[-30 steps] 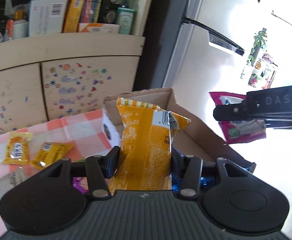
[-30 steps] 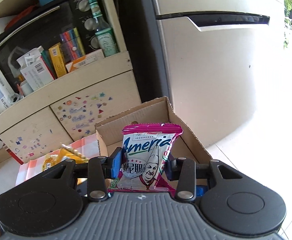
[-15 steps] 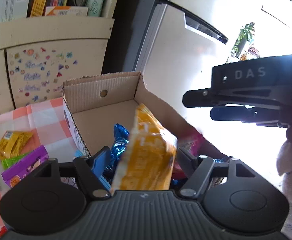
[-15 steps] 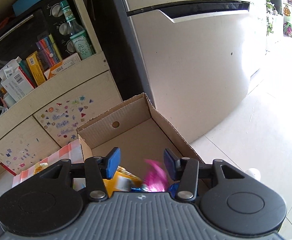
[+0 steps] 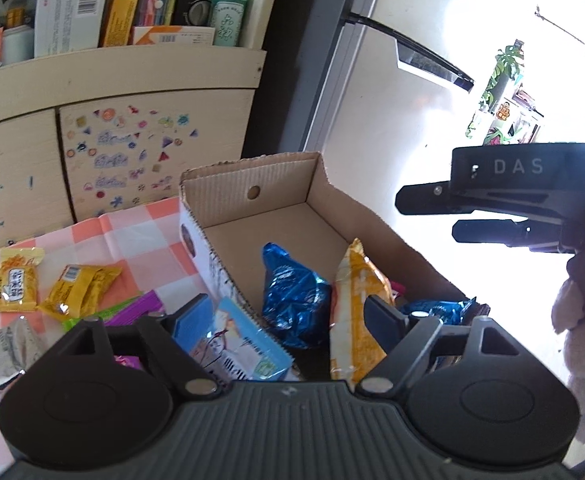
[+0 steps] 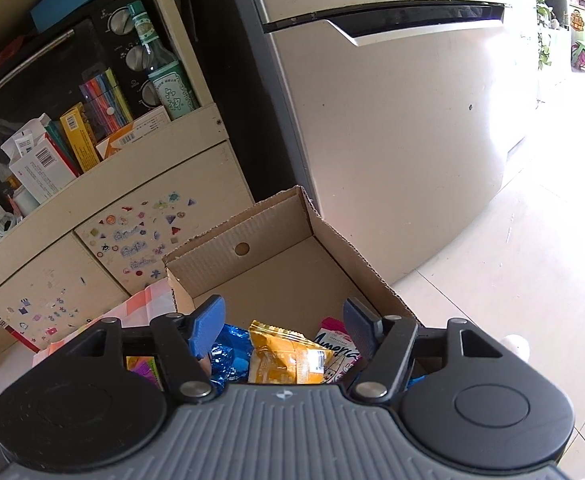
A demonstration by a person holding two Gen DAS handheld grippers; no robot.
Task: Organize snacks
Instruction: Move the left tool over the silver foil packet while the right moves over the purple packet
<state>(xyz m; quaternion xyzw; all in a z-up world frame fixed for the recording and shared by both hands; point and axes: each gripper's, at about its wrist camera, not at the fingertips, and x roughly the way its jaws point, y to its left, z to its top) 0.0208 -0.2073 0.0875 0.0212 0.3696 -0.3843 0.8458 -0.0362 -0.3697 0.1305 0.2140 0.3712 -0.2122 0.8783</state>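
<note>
Right tool [image 5: 432,216] sideways, left view only.

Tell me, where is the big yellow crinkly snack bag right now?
In the left wrist view, the big yellow crinkly snack bag stands inside the brown cardboard box, right of the shiny blue foil packet.

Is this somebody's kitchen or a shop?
Most likely a home kitchen: a big fridge stands beside a cupboard covered in stickers, with a small oven and a bottle on its shelf.
</note>
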